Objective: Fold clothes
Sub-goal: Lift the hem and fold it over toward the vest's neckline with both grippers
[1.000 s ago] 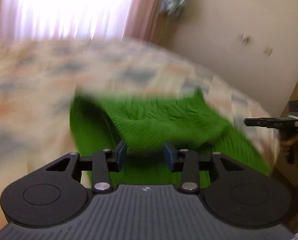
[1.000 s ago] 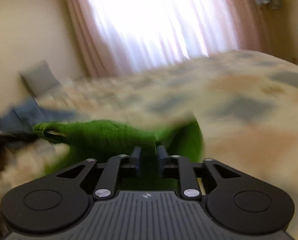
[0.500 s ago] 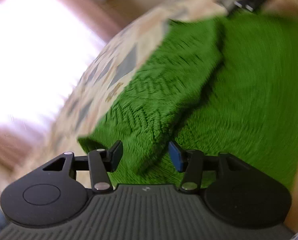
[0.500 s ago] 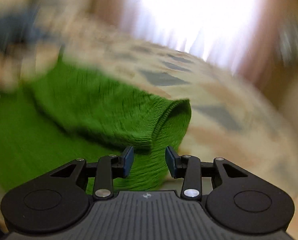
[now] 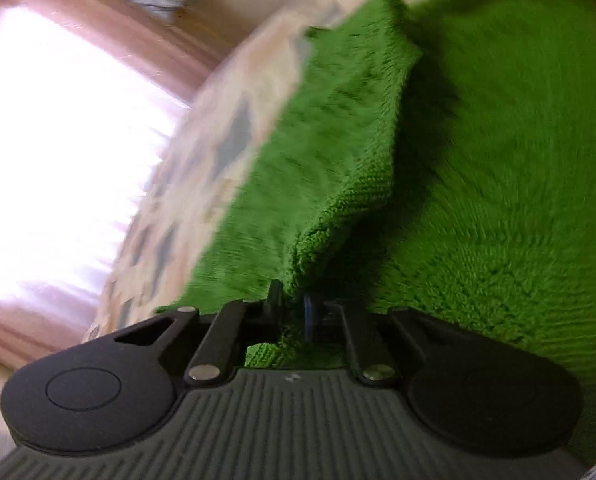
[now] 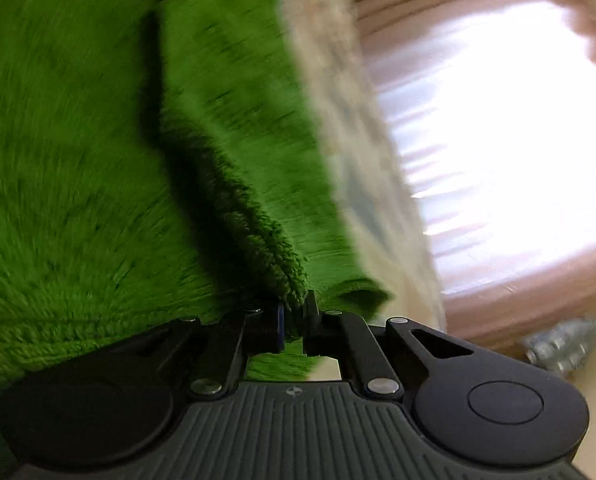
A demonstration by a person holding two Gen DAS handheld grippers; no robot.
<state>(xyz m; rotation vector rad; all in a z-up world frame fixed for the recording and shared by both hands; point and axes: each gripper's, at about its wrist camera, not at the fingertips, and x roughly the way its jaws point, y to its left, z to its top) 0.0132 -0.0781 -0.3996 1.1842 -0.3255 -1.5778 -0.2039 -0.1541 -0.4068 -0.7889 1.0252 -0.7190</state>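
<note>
The left gripper (image 5: pixel 291 308) and the right gripper (image 6: pixel 293 314) each pinch a folded edge of the green sweater (image 5: pixel 498 160), which lies on the patterned bed (image 5: pixel 225 132).

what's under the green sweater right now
The green sweater lies on a patterned bedspread, visible beyond its edge. Whatever sits beneath the knit itself is covered, so it cannot be seen.

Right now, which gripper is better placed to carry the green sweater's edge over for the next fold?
Neither stands out: the left gripper and right gripper each have their jaws shut on a sweater edge above the bed. They likely move together.
</note>
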